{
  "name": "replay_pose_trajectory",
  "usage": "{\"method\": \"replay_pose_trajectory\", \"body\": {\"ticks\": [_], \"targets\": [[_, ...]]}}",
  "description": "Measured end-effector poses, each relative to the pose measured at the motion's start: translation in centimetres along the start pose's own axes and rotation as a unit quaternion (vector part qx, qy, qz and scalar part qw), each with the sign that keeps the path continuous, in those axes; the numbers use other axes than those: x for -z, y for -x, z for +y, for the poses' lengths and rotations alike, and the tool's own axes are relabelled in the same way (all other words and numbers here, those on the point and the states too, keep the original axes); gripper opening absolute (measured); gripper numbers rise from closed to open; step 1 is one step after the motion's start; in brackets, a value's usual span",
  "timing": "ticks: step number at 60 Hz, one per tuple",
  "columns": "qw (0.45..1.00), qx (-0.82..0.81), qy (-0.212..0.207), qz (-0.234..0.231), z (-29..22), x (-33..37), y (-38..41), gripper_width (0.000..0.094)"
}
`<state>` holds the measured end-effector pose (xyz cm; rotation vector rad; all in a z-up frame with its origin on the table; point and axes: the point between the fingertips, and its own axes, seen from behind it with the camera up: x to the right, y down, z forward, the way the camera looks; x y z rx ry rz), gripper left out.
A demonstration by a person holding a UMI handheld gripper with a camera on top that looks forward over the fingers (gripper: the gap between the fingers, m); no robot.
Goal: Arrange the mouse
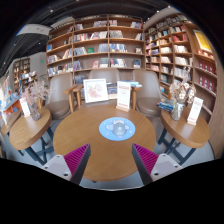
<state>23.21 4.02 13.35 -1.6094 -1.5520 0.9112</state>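
A round wooden table (100, 150) stands just ahead of my gripper (111, 160). On its middle lies a round blue mouse mat (117, 128) with a small pale mouse (118, 127) on it. My two fingers, with magenta pads (74, 157), are spread wide apart over the near part of the table with nothing between them. The mat and mouse lie beyond the fingertips.
Two white sign cards (96, 91) (124, 96) stand at the table's far edge. Smaller round tables stand at the left (28, 130) and right (186, 128), with chairs around. Tall bookshelves (100, 45) line the back walls.
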Motion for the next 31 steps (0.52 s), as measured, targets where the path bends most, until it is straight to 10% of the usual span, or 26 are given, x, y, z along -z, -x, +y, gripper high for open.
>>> {"method": "replay_pose_trajectory", "body": {"ticks": [31], "targets": [[0.999,0.026,-0.031,0.028,0.8,6.7,-0.4,0.0851]]}}
